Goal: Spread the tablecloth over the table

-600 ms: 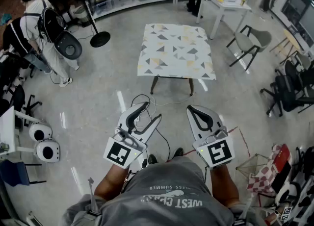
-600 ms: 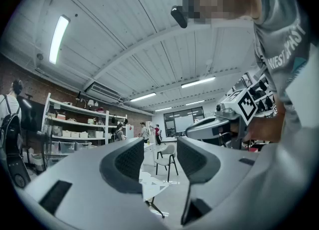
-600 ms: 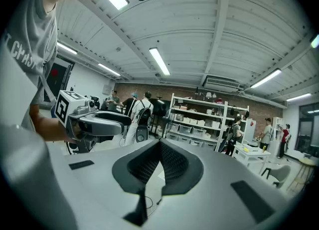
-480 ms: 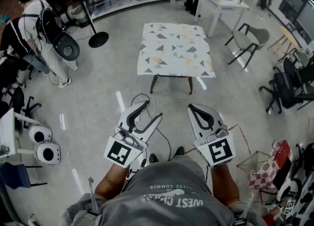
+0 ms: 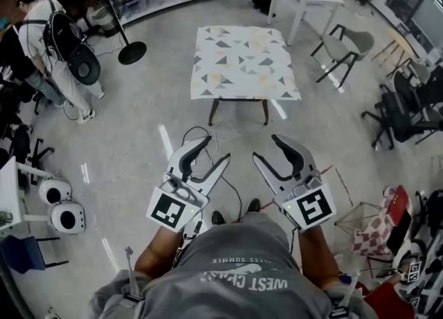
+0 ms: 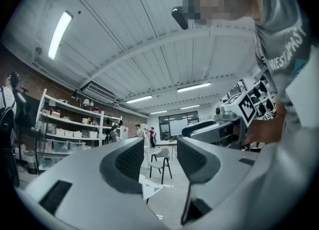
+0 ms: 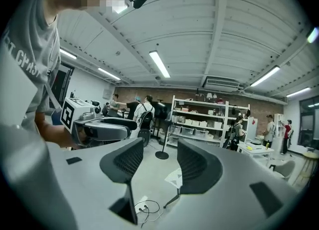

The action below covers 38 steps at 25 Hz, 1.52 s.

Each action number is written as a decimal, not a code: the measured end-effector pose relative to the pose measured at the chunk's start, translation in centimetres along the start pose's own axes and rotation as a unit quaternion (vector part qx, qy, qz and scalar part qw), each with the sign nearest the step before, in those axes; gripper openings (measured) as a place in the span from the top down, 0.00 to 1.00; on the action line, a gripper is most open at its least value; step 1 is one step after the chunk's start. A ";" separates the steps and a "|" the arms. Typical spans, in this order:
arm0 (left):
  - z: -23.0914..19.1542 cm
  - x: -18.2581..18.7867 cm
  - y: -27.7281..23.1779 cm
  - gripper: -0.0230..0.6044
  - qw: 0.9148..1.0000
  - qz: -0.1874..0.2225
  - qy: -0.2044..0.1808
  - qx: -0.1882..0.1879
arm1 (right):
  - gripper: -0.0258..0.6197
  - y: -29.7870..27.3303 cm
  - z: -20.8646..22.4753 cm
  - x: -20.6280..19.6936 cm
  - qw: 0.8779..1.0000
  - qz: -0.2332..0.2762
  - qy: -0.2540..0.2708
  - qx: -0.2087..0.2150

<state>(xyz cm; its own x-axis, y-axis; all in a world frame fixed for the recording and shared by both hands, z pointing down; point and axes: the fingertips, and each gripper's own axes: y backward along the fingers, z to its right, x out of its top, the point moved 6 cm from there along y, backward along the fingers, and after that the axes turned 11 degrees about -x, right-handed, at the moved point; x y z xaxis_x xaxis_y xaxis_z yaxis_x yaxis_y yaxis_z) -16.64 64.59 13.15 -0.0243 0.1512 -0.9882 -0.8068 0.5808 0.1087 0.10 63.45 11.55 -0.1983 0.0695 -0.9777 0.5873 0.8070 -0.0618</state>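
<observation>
Far out on the floor: the table (image 5: 215, 112), a bit higher up in the head view than half a second ago. Flat on top of the table, edges hanging down: the tablecloth (image 5: 243, 61). Looks finished. Well back from the table, close to the body: left gripper (image 5: 214, 151), about half open, holding nothing. Just as far from the table: right gripper (image 5: 267, 149), half open, empty, now turned in toward the left one. Likely just backing off.
</observation>
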 end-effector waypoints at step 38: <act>-2.9 -3.3 -22.0 0.66 0.997 -0.065 -0.022 0.043 | 0.57 -5.0 23.4 -7.0 0.997 0.023 -0.044 0.057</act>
<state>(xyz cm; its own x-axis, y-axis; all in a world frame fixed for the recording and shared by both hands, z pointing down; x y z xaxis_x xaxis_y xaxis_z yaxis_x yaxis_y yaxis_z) -0.51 48.95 13.73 0.1051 0.1032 -0.9891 -0.7480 0.6636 -0.0103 16.90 45.18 14.04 -0.1025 0.0497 -0.9935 0.6802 0.7323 -0.0336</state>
